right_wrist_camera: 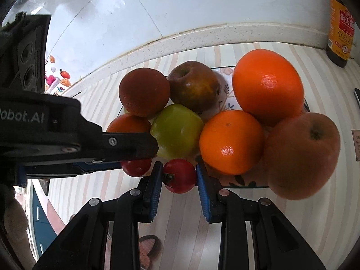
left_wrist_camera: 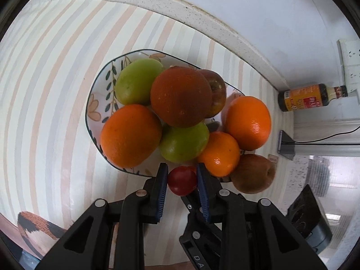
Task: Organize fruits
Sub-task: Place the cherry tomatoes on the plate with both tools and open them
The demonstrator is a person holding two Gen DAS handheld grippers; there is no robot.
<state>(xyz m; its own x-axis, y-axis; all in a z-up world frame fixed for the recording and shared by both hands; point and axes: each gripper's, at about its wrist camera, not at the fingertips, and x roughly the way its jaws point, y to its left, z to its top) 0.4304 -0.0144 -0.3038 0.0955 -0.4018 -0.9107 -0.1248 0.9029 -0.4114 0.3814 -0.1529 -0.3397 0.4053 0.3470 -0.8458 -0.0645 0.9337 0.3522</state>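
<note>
A flower-patterned plate [left_wrist_camera: 99, 103] on the striped tablecloth carries a heap of oranges [left_wrist_camera: 130, 135], green apples [left_wrist_camera: 137, 81] and reddish apples [left_wrist_camera: 253, 173]. My left gripper [left_wrist_camera: 182, 172] is shut on a small red tomato [left_wrist_camera: 181, 181] just over the plate's near rim. In the right wrist view my right gripper [right_wrist_camera: 179, 172] is shut on another small red tomato [right_wrist_camera: 179, 175] at the plate's [right_wrist_camera: 247, 183] near edge. The left gripper's finger [right_wrist_camera: 126, 145] comes in from the left with its tomato [right_wrist_camera: 136, 167], close beside mine. A big orange [right_wrist_camera: 267, 85] and a reddish apple [right_wrist_camera: 301, 155] lie to the right.
A dark sauce bottle [left_wrist_camera: 310, 97] stands in the corner by the tiled wall, also seen in the right wrist view as the bottle [right_wrist_camera: 340, 31]. A raised speckled ledge [left_wrist_camera: 157, 0] bounds the counter behind the plate. A phone [left_wrist_camera: 286, 145] with a cable lies past the plate.
</note>
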